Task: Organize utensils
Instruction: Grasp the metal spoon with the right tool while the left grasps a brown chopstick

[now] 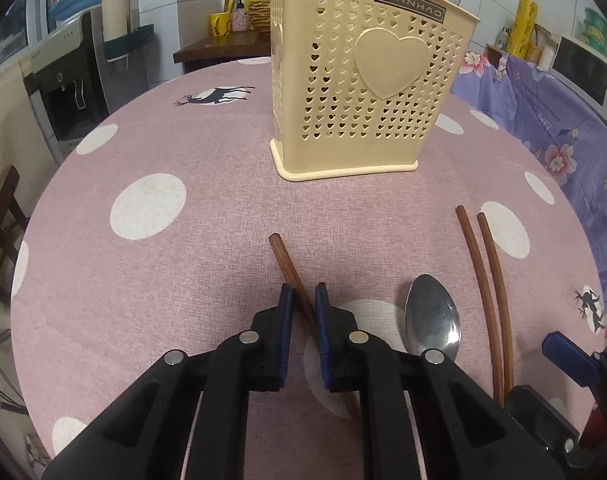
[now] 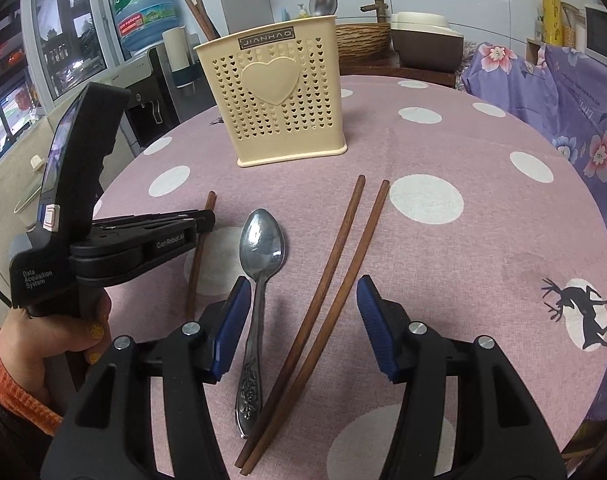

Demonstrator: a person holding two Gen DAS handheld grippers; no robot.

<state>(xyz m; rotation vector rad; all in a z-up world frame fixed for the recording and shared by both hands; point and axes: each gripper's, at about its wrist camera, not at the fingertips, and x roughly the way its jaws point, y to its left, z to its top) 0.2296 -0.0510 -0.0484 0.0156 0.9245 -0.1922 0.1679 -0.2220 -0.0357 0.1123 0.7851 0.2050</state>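
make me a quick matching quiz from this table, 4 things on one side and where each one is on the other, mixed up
Things:
1. single chopstick
2. spoon
3. pair of chopsticks
4. utensil holder

Places:
A. standing at the far side of the table
B. between the left gripper's fingers
C. lying side by side ahead of the open right gripper
D. flat between the single chopstick and the pair

Pairs: 1-B, 2-D, 3-C, 4-A
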